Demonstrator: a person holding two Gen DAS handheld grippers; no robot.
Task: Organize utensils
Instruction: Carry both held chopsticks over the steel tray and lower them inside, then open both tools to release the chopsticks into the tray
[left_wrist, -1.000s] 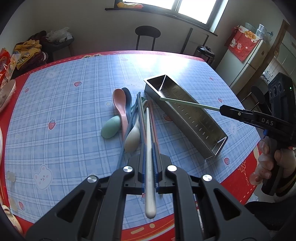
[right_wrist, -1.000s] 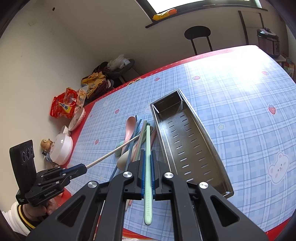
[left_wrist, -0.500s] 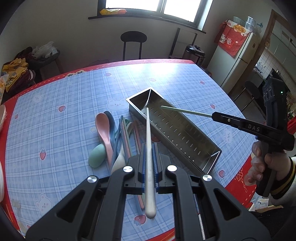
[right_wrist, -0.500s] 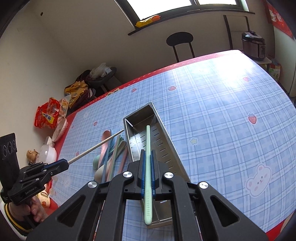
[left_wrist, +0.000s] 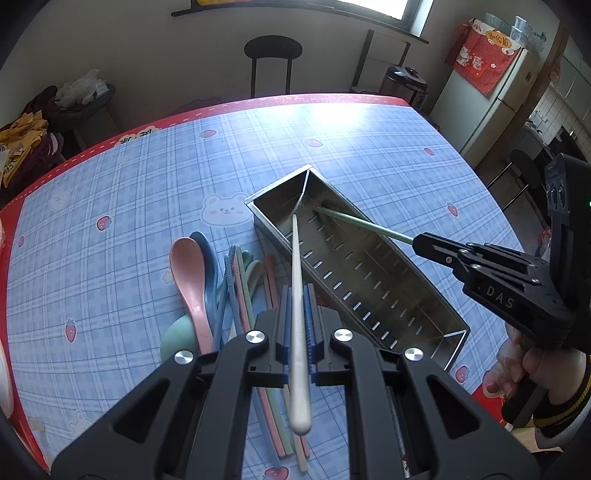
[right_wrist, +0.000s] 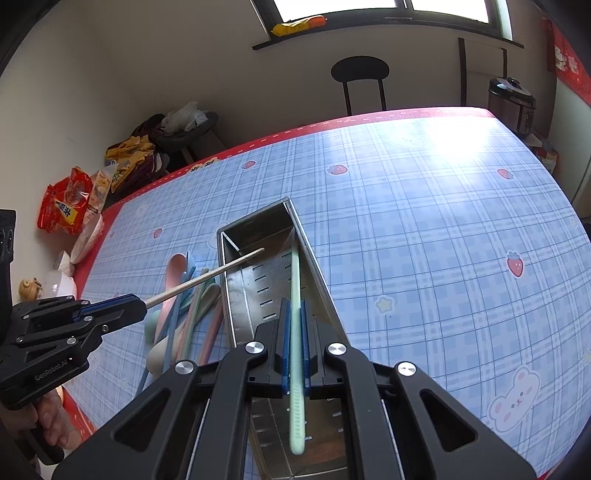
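A long steel perforated tray (left_wrist: 417, 291) lies on the table; it also shows in the right wrist view (right_wrist: 317, 273). My left gripper (left_wrist: 297, 295) is shut on a cream chopstick (left_wrist: 297, 266) whose tip reaches over the tray's far end. My right gripper (right_wrist: 294, 306) is shut on a green chopstick (right_wrist: 295, 273) whose tip points down into the tray's far end. A pile of utensils lies left of the tray: a pink spoon (left_wrist: 186, 266), a blue spoon, a green spoon (left_wrist: 177, 338) and several coloured chopsticks (left_wrist: 240, 280).
The table (left_wrist: 147, 192) has a blue plaid cloth with a red border. A black stool (left_wrist: 272, 48) stands beyond the far edge. Snack bags (right_wrist: 66, 206) and a white bowl sit off the table's left side. A fridge (left_wrist: 491, 96) stands at right.
Both grippers have moved forward and to the tray. The cream chopstick was lifted from the pile and now points over the tray. The green chopstick's tip has dropped into the tray.
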